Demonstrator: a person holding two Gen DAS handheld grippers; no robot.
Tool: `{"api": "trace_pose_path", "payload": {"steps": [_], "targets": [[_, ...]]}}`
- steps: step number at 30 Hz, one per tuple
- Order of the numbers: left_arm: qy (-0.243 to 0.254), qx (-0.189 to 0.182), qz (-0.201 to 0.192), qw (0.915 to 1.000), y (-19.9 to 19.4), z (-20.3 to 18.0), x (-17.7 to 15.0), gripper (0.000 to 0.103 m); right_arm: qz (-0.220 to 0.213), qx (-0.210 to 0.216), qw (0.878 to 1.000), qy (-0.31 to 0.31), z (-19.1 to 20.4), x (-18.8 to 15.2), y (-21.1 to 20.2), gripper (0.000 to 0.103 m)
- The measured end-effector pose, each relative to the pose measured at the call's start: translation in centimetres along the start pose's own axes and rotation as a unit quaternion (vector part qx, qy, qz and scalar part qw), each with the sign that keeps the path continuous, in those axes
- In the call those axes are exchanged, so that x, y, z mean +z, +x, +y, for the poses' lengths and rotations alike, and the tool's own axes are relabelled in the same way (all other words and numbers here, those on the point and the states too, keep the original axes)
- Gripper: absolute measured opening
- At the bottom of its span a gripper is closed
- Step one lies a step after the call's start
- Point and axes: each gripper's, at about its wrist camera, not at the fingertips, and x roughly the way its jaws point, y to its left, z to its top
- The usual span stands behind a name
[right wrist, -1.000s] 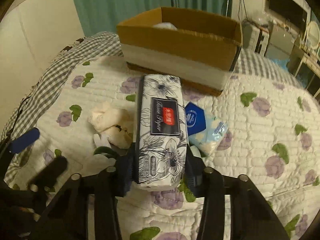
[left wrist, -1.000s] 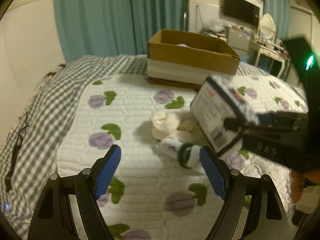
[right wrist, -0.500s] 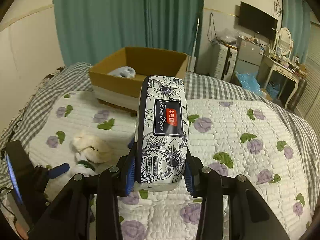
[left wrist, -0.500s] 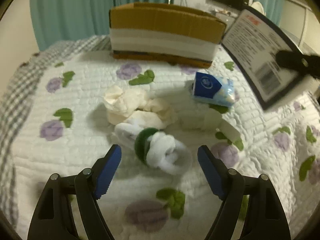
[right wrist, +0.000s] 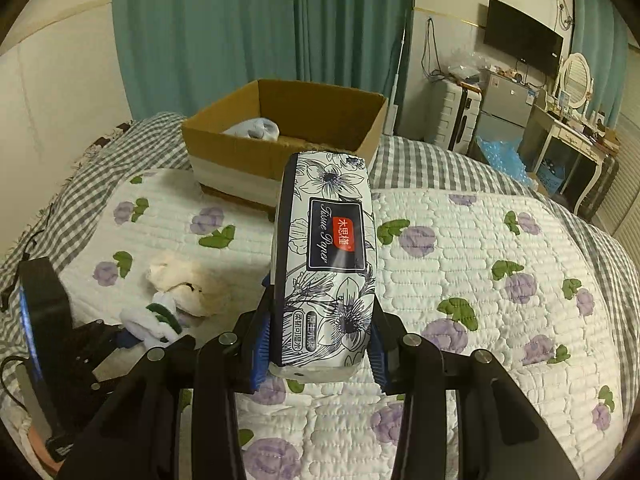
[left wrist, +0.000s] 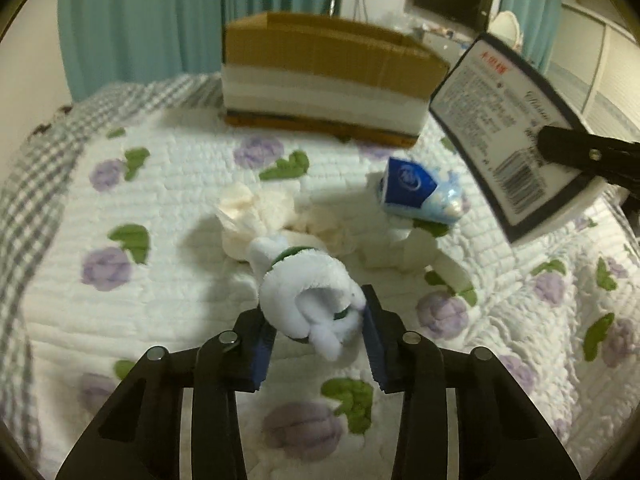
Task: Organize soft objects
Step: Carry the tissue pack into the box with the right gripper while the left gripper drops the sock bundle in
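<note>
My left gripper (left wrist: 318, 338) is shut on a rolled white sock with a green band (left wrist: 310, 294) on the bed quilt; it also shows in the right wrist view (right wrist: 154, 316). My right gripper (right wrist: 318, 354) is shut on a black-and-white floral tissue pack (right wrist: 324, 264) and holds it above the quilt; the pack shows at the right of the left wrist view (left wrist: 516, 132). A cardboard box (right wrist: 280, 140) stands at the back with a grey-white sock (right wrist: 254, 130) inside; it also shows in the left wrist view (left wrist: 324, 76). A cream cloth bundle (left wrist: 256, 216) and a blue tissue packet (left wrist: 416, 192) lie on the quilt.
White folded pieces (left wrist: 416, 252) lie right of the sock. The quilt (right wrist: 480, 264) has purple flowers over a grey checked cover (right wrist: 440, 164). Teal curtains (right wrist: 240, 32) hang behind the box. A fridge (right wrist: 500, 104), dressing table (right wrist: 572, 132) and TV (right wrist: 520, 40) stand at the right.
My left gripper has moved forward and closed on the white sock. My right gripper has held the tissue pack raised, with the box now closer in its view.
</note>
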Motion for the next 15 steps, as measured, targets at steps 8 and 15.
{"api": "trace_pose_path", "payload": {"steps": [8, 15], "targets": [[0.029, 0.000, -0.079, 0.9964, -6.8, -0.6, 3.9, 0.038, -0.045, 0.008, 0.999, 0.000, -0.1, 2.0, -3.3, 0.040], [0.070, 0.007, -0.142, 0.9875, -10.0, -2.1, 9.9, 0.038, -0.099, 0.000, 0.995, -0.012, -1.0, 7.0, -5.9, 0.040]]}}
